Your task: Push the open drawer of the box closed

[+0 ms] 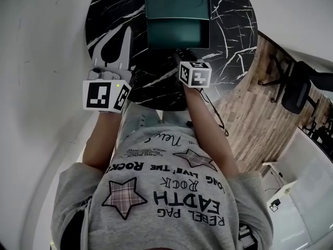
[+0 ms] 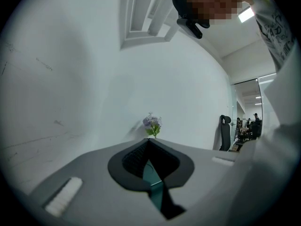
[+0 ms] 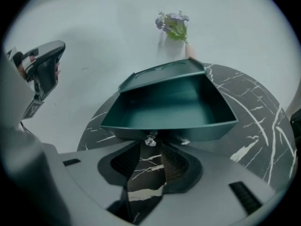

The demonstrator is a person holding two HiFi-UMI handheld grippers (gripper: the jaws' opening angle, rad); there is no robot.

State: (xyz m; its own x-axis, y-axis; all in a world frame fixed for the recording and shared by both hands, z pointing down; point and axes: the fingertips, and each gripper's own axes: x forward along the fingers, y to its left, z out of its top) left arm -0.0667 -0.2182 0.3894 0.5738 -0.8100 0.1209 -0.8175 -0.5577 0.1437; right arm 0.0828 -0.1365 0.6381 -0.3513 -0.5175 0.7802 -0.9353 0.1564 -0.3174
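Head view first: I see the round black marble table with white veins (image 1: 229, 46) below me. The dark green rectangular box (image 1: 177, 1) sits at its far edge. The box's green drawer (image 1: 177, 33) stands pulled out toward the table's middle, open and empty inside.

My left gripper (image 1: 126, 33) hangs over the table's left edge, well apart from the box, pointing roughly level toward the white wall. In the left gripper view its tips meet, so its jaws are clenched with nothing gripped.

My right gripper (image 3: 151, 147) tilts down over the middle of the table, straight in front of the drawer. In the right gripper view its jaws stand released and wide apart, and only veined tabletop shows between them. The small shiny metal knob (image 3: 150, 139) on the drawer's front panel sits just beyond the fingertips, centred on the gap. I cannot tell whether the tips touch it, and the pads do not press on it.

A small sprig of purple flowers with green leaves (image 3: 173, 25) stands behind the box against the wall. A black office chair (image 2: 225, 131) shows far off at the right of the left gripper view.
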